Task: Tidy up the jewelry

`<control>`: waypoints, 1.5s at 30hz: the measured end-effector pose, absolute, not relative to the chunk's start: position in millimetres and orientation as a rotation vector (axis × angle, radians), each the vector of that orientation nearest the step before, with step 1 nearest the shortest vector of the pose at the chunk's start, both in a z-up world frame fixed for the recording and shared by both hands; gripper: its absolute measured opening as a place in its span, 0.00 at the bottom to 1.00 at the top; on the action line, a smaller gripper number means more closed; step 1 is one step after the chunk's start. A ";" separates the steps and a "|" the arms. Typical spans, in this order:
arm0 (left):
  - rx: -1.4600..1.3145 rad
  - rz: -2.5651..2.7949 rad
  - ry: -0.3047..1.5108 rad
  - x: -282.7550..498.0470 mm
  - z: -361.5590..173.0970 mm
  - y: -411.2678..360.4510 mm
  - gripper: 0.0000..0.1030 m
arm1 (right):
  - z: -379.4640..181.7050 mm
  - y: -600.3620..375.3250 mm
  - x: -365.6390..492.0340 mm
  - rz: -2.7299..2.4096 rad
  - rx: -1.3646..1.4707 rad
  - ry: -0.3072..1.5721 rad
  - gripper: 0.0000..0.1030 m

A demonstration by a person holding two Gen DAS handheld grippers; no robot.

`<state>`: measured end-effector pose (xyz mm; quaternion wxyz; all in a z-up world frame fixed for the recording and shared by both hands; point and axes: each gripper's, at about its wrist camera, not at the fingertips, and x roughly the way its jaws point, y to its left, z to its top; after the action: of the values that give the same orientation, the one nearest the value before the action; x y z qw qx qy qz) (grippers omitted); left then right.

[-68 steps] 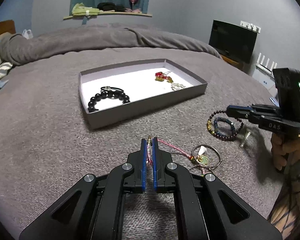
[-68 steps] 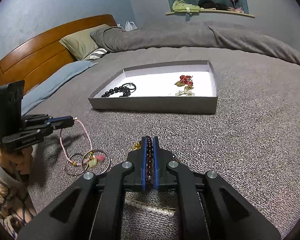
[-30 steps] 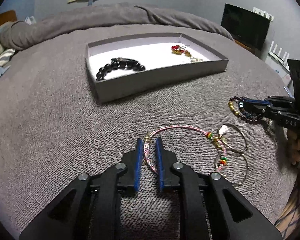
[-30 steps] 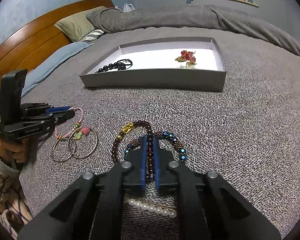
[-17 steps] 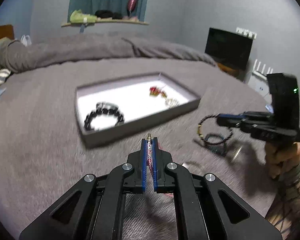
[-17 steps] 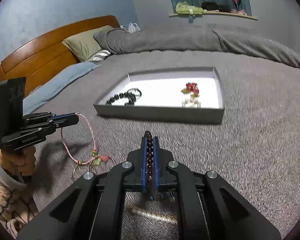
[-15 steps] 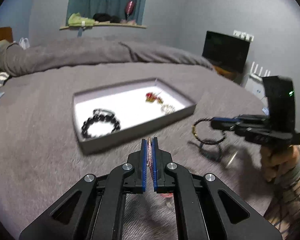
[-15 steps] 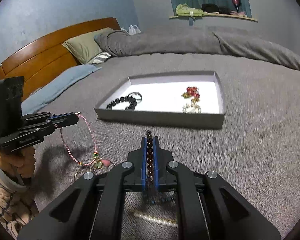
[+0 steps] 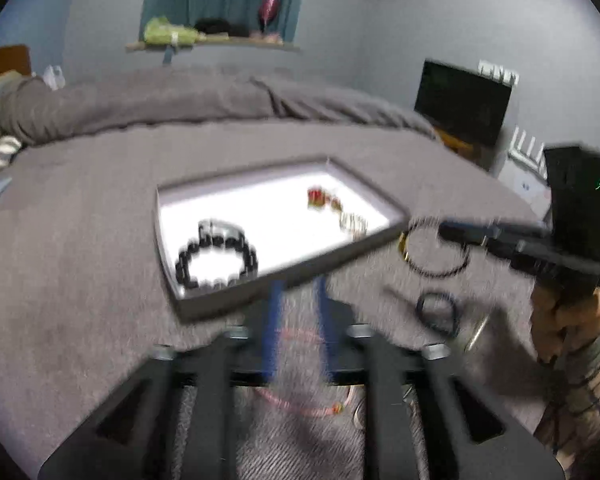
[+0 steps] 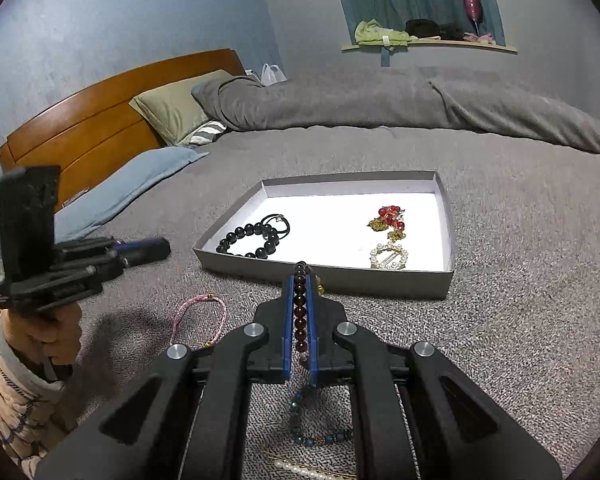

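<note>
Holding, in the grey tray [image 10: 452,236] on the bed: a black bead bracelet [image 10: 247,243] at its left end with a black hair tie [image 10: 277,221] touching it, red bead earrings [image 10: 389,218] and a pearl brooch [image 10: 389,257] at its right end. Right gripper [image 10: 299,318] clamped on a dark red bead bracelet [image 10: 300,312], just before the tray's near wall. Left gripper [image 9: 298,320], jaws just parted, now empty: pink cord bracelet [image 10: 198,318], pinched half a second ago, dropped onto the blanket left of the tray.

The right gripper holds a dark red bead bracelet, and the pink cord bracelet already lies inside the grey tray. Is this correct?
Not quite. The right gripper does hold the dark red bead bracelet, but the pink cord bracelet lies on the bedcover, outside the grey tray. The right wrist view shows this.
</note>
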<state>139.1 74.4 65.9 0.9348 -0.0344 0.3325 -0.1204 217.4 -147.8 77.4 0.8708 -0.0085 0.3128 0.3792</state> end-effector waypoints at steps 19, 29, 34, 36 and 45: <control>-0.016 -0.153 0.837 151.4 19.0 78.1 0.03 | 81.2 -147.0 212.2 0.798 -0.010 0.641 0.06; -0.050 -0.199 0.628 139.0 81.7 71.6 0.03 | 85.0 -144.7 217.2 0.793 -0.003 0.634 0.06; -0.069 -0.214 0.562 145.8 105.3 72.6 0.03 | 94.9 -138.6 227.6 0.793 -0.005 0.612 0.06; -0.087 -0.227 0.538 152.2 115.3 73.8 0.03 | 100.1 -137.2 234.0 0.793 0.002 0.602 0.06; -0.155 -0.265 0.496 186.6 130.6 69.7 0.03 | 105.9 -127.8 273.6 0.777 0.026 0.606 0.06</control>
<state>186.6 69.7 130.6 0.9578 -0.0762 0.2446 -0.1306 273.6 -127.8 105.9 0.8809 0.0123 0.2908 0.3732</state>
